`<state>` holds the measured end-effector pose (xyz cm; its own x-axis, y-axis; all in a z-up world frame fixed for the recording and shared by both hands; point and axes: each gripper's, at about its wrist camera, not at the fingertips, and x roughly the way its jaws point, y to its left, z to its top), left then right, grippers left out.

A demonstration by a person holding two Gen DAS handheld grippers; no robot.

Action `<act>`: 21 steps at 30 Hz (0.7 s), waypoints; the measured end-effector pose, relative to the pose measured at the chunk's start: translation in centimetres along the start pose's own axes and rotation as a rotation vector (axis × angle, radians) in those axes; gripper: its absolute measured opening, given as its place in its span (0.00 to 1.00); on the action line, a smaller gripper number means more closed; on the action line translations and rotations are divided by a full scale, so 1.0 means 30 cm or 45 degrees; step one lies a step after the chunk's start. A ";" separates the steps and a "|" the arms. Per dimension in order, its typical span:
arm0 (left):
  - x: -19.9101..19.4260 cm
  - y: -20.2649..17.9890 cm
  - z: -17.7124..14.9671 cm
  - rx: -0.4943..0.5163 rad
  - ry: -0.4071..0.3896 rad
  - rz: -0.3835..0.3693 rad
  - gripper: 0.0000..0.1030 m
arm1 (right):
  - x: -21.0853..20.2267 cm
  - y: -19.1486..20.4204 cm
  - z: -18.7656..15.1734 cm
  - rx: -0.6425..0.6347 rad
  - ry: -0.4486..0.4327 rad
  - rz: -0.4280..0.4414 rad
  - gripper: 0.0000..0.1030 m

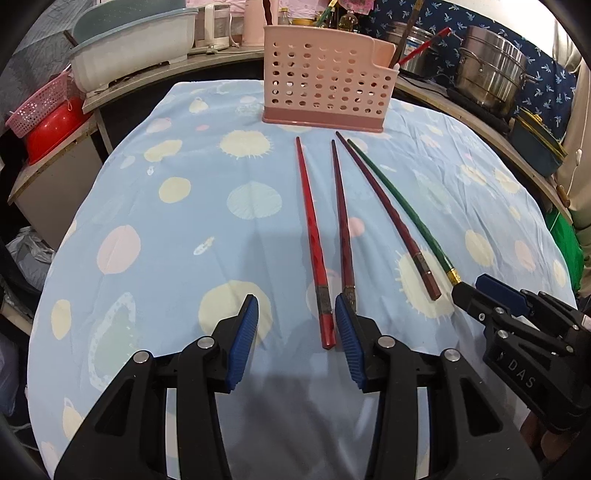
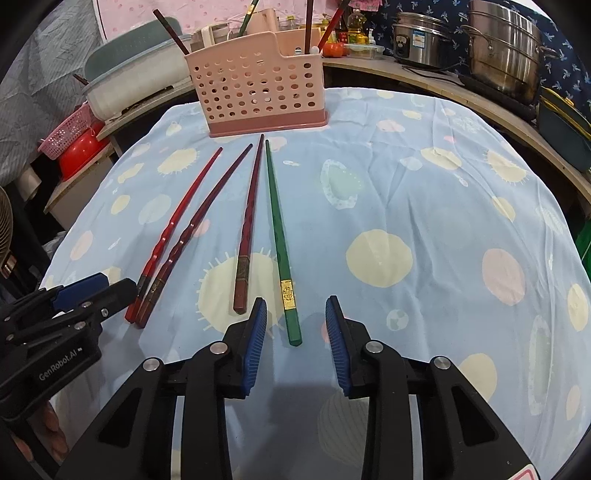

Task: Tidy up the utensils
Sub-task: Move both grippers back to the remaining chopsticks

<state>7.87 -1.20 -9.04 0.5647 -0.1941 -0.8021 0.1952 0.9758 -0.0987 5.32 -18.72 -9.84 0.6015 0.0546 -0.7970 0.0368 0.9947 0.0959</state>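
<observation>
Several chopsticks lie side by side on the blue cloth, tips toward a pink perforated holder [image 1: 325, 85] [image 2: 258, 92] at the far edge. From left: a red chopstick [image 1: 314, 243] [image 2: 177, 221], a dark red one [image 1: 341, 221] [image 2: 199, 225], a maroon one [image 1: 388, 214] [image 2: 249, 225], a green one with a gold band [image 1: 402, 206] [image 2: 279, 236]. My left gripper [image 1: 297, 325] is open, its jaws around the red chopstick's near end. My right gripper [image 2: 297, 325] is open around the green chopstick's near end. The holder holds several chopsticks [image 2: 308, 22].
A pale basin [image 1: 133, 40], a pink basket [image 1: 40, 103] over a red bowl [image 1: 55, 129] stand at the left. Steel pots [image 1: 491, 70] [image 2: 506, 48] sit on the shelf at the right. The table's edges curve away on both sides.
</observation>
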 end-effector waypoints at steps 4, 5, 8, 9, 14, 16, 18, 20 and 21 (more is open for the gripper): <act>0.017 -0.002 -0.006 0.002 0.013 0.010 0.40 | 0.007 0.003 0.000 -0.003 0.005 0.002 0.29; 0.019 -0.004 -0.005 0.007 0.013 0.014 0.40 | 0.009 0.005 0.001 -0.005 0.006 0.001 0.29; 0.027 -0.008 -0.003 0.014 0.015 0.025 0.40 | 0.015 0.009 0.002 -0.009 0.009 0.002 0.28; 0.028 -0.010 -0.002 0.017 0.012 0.030 0.40 | 0.017 0.011 0.003 -0.011 0.009 0.001 0.27; 0.033 -0.012 0.000 0.027 0.002 0.045 0.37 | 0.023 0.014 0.006 -0.018 0.009 -0.001 0.24; 0.032 -0.011 -0.001 0.028 -0.003 0.049 0.32 | 0.024 0.015 0.006 -0.021 0.007 -0.003 0.22; 0.030 -0.009 -0.002 0.028 -0.006 0.047 0.27 | 0.024 0.018 0.004 -0.025 0.005 -0.006 0.18; 0.029 -0.009 -0.003 0.036 -0.009 0.047 0.22 | 0.025 0.022 0.003 -0.032 0.005 -0.006 0.13; 0.028 -0.010 -0.004 0.040 -0.010 0.050 0.19 | 0.025 0.026 0.003 -0.038 0.005 -0.008 0.11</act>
<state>8.18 -1.65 -9.76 0.5787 -0.1566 -0.8004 0.1977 0.9791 -0.0487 5.86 -17.93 -10.32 0.5981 0.0487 -0.7999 0.0166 0.9972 0.0731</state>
